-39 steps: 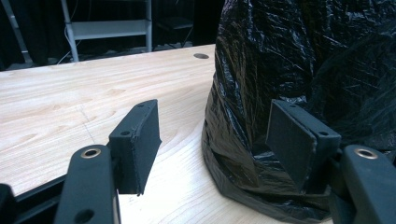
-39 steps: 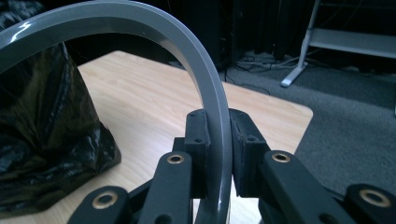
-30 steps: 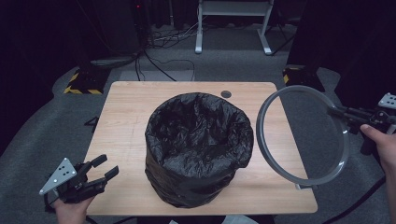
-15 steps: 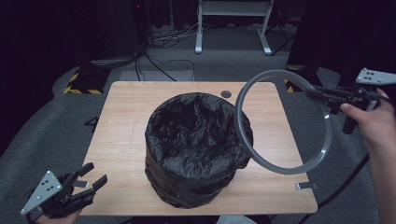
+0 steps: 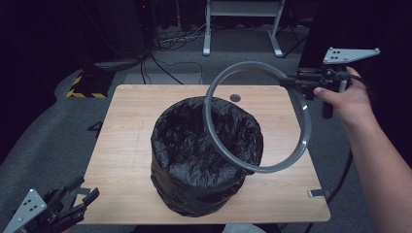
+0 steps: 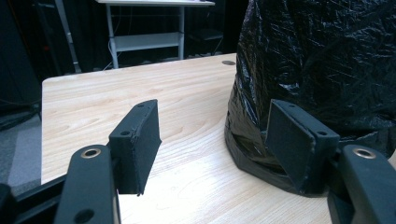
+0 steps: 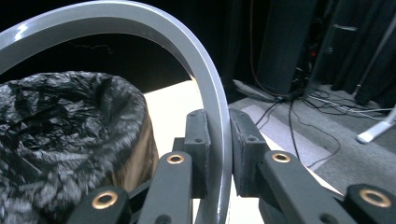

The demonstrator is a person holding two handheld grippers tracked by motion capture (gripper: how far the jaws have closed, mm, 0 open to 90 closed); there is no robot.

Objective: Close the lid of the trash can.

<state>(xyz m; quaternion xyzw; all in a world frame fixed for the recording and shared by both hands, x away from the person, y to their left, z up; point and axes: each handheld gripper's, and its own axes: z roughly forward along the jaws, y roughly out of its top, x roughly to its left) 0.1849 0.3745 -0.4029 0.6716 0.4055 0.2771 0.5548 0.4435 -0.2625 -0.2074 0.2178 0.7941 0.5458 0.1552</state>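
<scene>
Smooth grey hoop [image 5: 305, 127] pinched in the right gripper [image 7: 218, 154], crinkly black-bagged bin [image 5: 204, 160] at seven o'clock; left gripper [image 6: 212, 140] gapes empty.

A bag-lined bin [image 5: 206, 155] stood at mid-frame on the table [image 5: 131, 121]. The ring [image 5: 303, 126] hung tilted above the bin's right side, clamped at upper right by the right gripper [image 5: 294, 80]. The left gripper [image 5: 80, 196] sat at lower left.

No readable text, label or number anywhere (surfaces all unmarked).
</scene>
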